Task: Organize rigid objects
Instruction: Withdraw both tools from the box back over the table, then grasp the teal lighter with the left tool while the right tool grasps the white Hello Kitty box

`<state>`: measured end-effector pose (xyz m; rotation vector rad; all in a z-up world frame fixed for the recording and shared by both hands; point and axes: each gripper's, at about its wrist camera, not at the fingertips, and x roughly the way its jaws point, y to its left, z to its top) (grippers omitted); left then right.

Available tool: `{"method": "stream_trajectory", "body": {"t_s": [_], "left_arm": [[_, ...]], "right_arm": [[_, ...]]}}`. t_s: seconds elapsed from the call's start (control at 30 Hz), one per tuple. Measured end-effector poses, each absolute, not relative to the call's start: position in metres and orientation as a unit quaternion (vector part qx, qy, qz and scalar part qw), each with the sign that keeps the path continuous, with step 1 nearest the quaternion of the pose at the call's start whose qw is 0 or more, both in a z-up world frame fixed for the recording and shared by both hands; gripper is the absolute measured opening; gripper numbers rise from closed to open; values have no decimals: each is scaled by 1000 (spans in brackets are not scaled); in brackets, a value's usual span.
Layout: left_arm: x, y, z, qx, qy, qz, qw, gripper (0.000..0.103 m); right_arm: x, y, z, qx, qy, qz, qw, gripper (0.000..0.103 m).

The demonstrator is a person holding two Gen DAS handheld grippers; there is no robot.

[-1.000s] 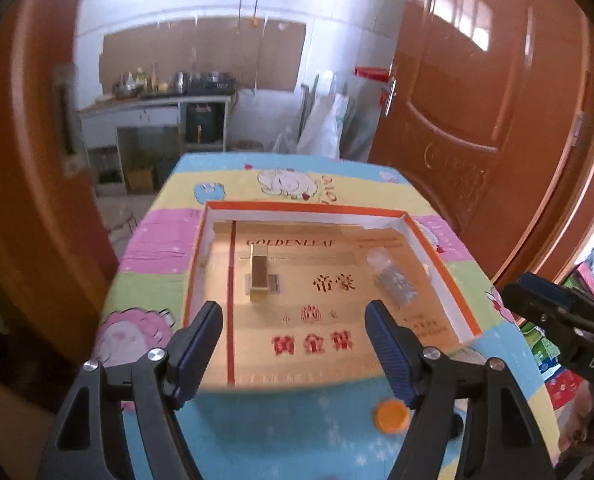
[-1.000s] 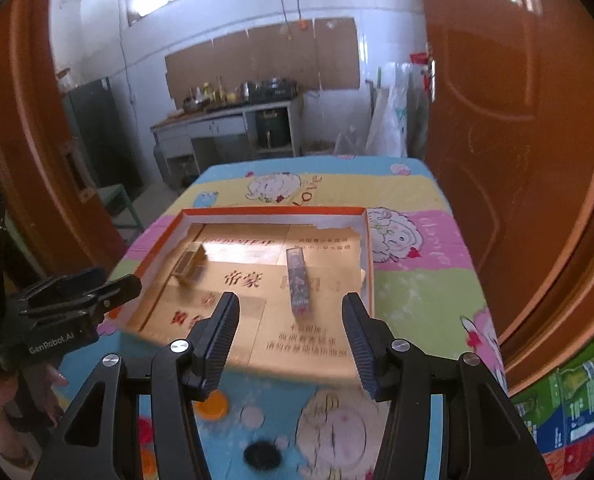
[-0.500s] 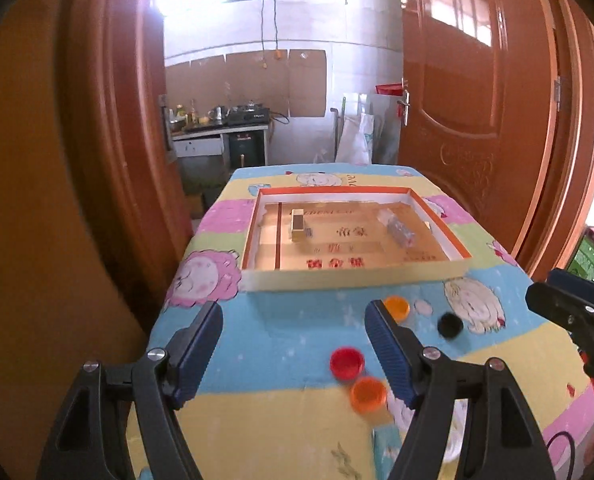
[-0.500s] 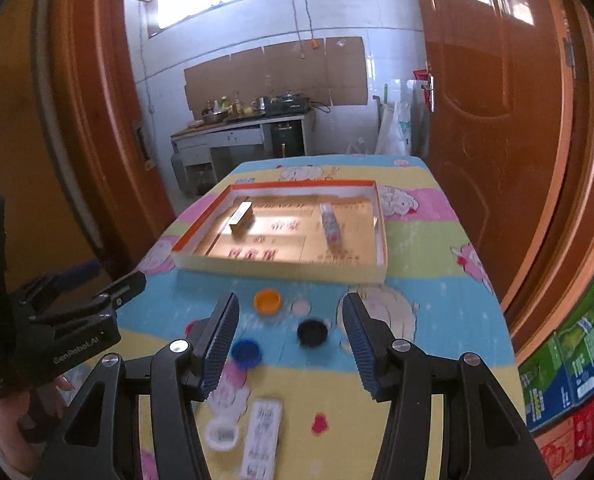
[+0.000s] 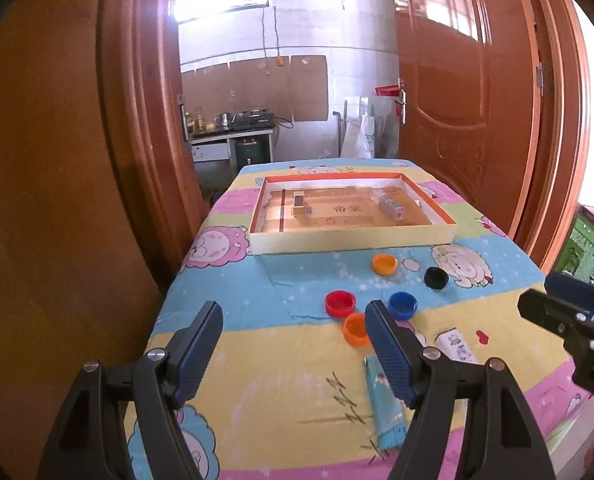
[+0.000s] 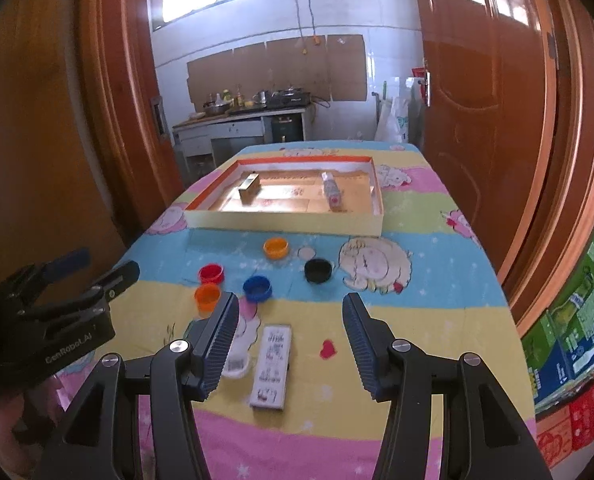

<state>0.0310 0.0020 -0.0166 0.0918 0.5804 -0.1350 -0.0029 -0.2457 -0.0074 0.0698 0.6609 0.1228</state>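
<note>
Blue-padded left gripper and right gripper are hanging wide open, gripping nothing; the tray is sitting at twelve o'clock.

tablecloth: printed cloth | tray: matt cardboard | door: glossy wood

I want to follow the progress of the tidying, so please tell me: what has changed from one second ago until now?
Both grippers, the left gripper and the right gripper, drew back from the shallow orange-rimmed cardboard tray toward the near table edge, so the loose plastic caps and flat cards came into view. Nothing was grasped or released. The gold rectangular box and the clear plastic bottle stayed in the tray; both grippers remain open.
</note>
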Motion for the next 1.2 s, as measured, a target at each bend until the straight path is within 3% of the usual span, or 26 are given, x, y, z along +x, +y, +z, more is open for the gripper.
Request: {"method": "stream_trajectory", "body": {"t_s": [0.6, 0.7, 1.03, 1.2], "left_arm": [[-1, -5, -54, 43, 317, -119, 940, 74], [2, -14, -64, 46, 331, -132, 933, 68], [16, -31, -85, 63, 356, -134, 923, 66], [23, -34, -93, 67, 364, -131, 920, 56]], "right_arm": [[-26, -248, -44, 32, 346, 51, 936, 56], [-24, -248, -51, 35, 354, 54, 933, 56], [-16, -253, -64, 43, 368, 55, 927, 56], [-12, -252, -69, 45, 373, 62, 925, 56]]}}
